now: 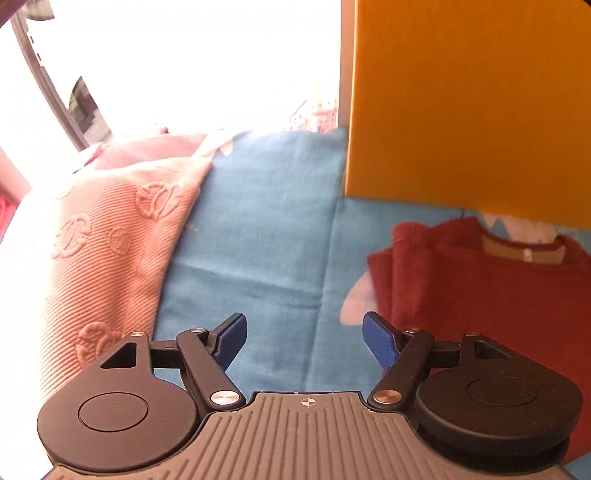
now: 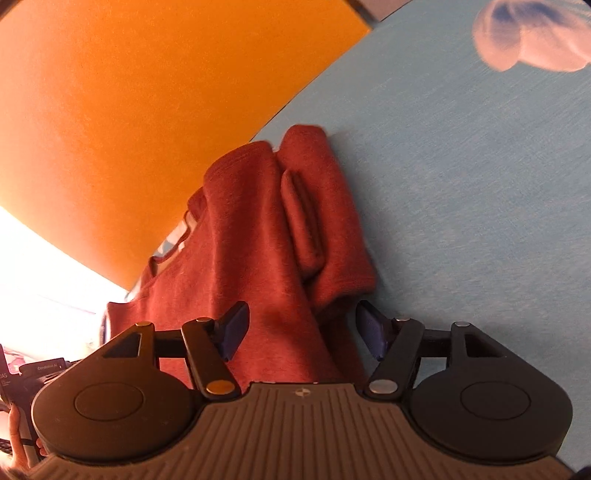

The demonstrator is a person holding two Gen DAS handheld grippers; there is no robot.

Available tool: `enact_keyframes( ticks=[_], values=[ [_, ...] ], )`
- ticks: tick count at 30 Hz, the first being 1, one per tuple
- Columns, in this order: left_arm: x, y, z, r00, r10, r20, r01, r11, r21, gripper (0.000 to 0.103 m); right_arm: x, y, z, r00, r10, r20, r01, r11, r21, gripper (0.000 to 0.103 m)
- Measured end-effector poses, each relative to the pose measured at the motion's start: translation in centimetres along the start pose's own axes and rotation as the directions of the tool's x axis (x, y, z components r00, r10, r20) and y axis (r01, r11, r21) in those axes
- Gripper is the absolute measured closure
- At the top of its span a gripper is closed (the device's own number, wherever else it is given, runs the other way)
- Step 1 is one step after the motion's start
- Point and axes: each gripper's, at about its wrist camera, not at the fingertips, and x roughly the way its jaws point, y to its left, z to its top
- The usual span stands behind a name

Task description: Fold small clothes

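A small dark red sweater (image 1: 480,295) lies on the blue sheet (image 1: 258,240), at the right of the left wrist view, neckline towards the orange board; one sleeve is folded in over the body. My left gripper (image 1: 304,341) is open and empty above bare blue sheet, left of the sweater. In the right wrist view the same sweater (image 2: 251,240) fills the middle, its folded sleeve (image 2: 325,221) lying along its right side. My right gripper (image 2: 303,328) is open just above the sweater's body, holding nothing.
An orange board (image 1: 469,103) stands behind the sweater; it also shows in the right wrist view (image 2: 147,92). A pink textured blanket (image 1: 103,251) lies at the left. A pale patch (image 2: 532,33) shows on the sheet far right.
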Motion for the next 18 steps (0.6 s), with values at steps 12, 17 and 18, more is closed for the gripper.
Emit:
enact_keyframes(
  ticks=[12,17,18],
  values=[
    [5.5,-19.7,-5.4,0.948,-0.27,-0.17,0.311,0.898,0.31,0.0,0.9,-0.2,0.0,1.0,0.028,-0.003,-0.028,0.996,0.085,0.05],
    [6.6,-22.7,-8.3,0.98,-0.182,-0.078,0.198,0.866,0.459,0.0,2.1,1.4,0.4,0.999,-0.02,-0.026,0.022,0.997,0.079,0.066],
    [6.6,-22.6,-8.2,0.979,-0.186,-0.088,0.206,0.87,0.448,0.0,2.0,2.0,0.4,0.999,-0.036,-0.021,0.038,0.997,0.067,0.069]
  ],
)
